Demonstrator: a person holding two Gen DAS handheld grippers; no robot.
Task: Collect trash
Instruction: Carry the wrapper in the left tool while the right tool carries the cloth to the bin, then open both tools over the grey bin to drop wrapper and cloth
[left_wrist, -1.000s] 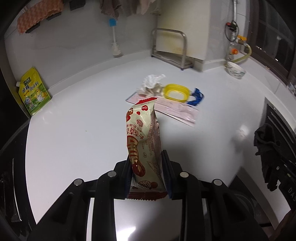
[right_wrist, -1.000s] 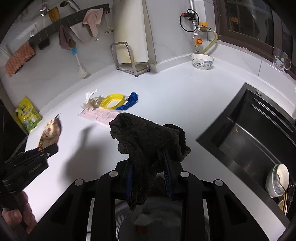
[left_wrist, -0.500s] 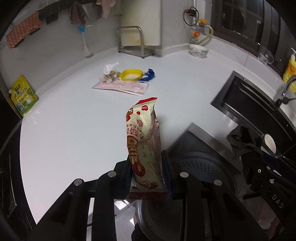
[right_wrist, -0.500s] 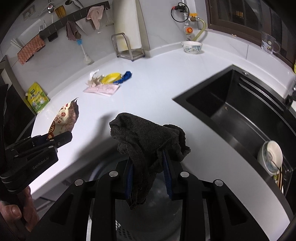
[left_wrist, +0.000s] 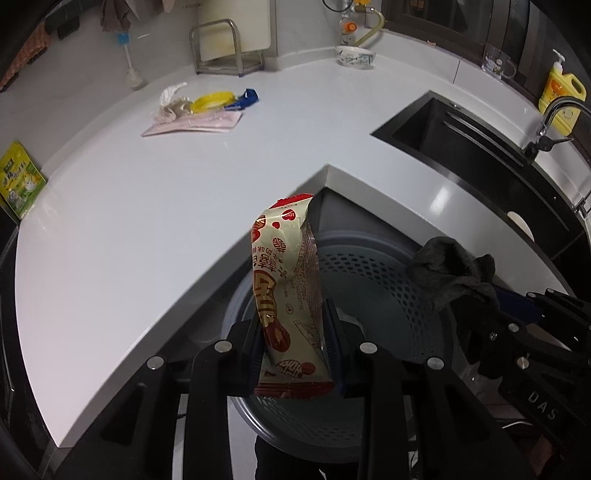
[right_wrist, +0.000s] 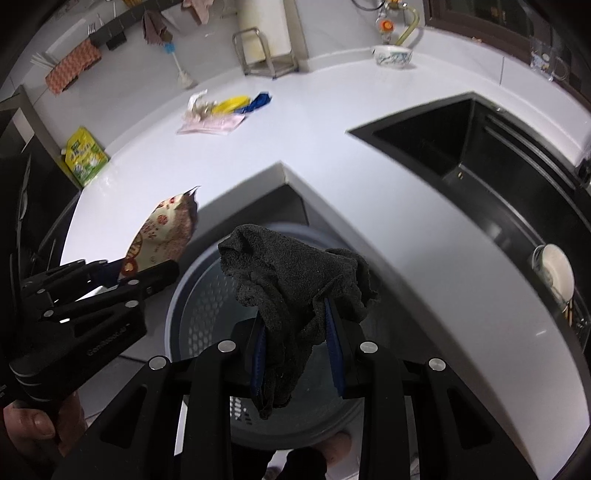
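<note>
1. Left wrist view: pinching the red-and-cream snack wrapper (left_wrist: 286, 295) by its lower half in the left gripper (left_wrist: 295, 343), fingers closed against both faces; standing upright out of the jaws, top end leaning toward the white countertop (left_wrist: 147, 221); hanging above the perforated grey trash bin (left_wrist: 388, 295), seemingly lined up for dropping

2. Right wrist view: clamping the dark grey rag (right_wrist: 295, 280) in the right gripper (right_wrist: 297, 350), fingers closed on its middle, bunched part mounding above the tips, a tail dangling below; hovering over the bin's mouth too; more litter (right_wrist: 218, 114) lying far back on the counter, well apart
</note>
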